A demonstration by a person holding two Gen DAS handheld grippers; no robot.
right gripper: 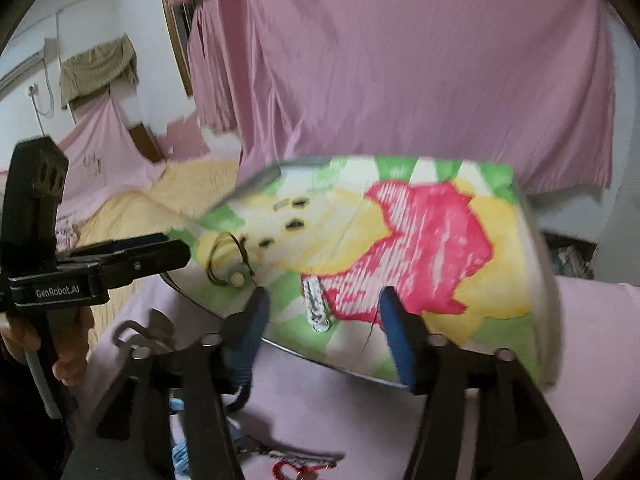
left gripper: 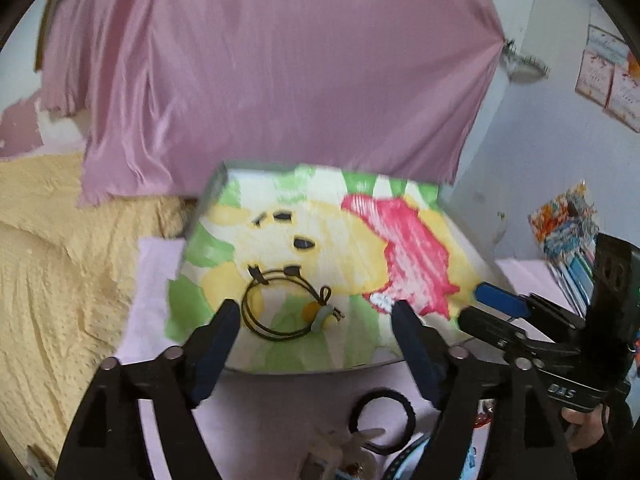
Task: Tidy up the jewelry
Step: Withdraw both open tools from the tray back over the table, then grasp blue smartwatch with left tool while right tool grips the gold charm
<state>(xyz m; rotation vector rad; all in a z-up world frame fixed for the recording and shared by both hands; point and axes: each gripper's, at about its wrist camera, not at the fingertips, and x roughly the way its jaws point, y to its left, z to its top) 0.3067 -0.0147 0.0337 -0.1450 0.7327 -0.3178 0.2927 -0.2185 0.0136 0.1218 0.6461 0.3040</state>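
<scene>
So the big thing mid-frame in both views is the painted box (left gripper: 320, 240), yellow, green and pink on top, sitting on a bench under a pink cloth (left gripper: 272, 408). Looks like that lid is the sorting spot. Two pieces already lie on it: a black cord bracelet with yellow beads (left gripper: 280, 308) at lower centre of the left view, and a small white beaded piece (right gripper: 314, 304) at lower centre of the right view.

Left claw (left gripper: 314, 320) is spread wide with nothing in it, the bracelet just lying between the tips. Right claw (right gripper: 322, 308) is about half open, also empty, straddling the white piece.

My read: both drops done. Next up is grabbing more, like the black hair tie (left gripper: 382, 412) at the bottom of the left view, which needs a precise pinch.
</scene>
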